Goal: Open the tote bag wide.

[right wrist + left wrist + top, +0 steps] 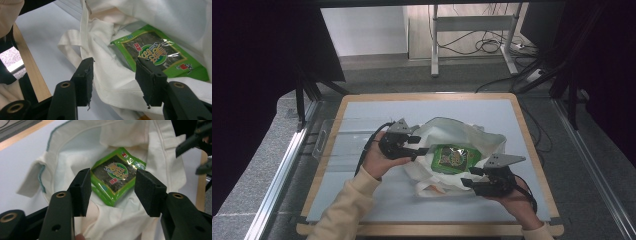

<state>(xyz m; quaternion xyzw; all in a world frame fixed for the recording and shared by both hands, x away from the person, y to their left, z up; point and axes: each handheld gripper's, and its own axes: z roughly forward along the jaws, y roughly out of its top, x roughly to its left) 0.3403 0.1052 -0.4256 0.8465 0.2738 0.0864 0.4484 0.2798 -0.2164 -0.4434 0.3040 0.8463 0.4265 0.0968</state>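
Packet (453, 158) in bag (472, 135) | between left tool (418, 145) and right tool (469, 177)

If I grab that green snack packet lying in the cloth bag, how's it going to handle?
The green packet looks flat and thin, so probably light and bendy. Its glossy film may slip between pads. The white cloth bag under it is soft and rumpled, so a push would likely drag fabric along.

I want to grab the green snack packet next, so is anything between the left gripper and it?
Nothing visible. The left gripper stands open just short of the green packet, which lies uncovered in the cloth bag; only the bag's low rim lies beneath the jaws.
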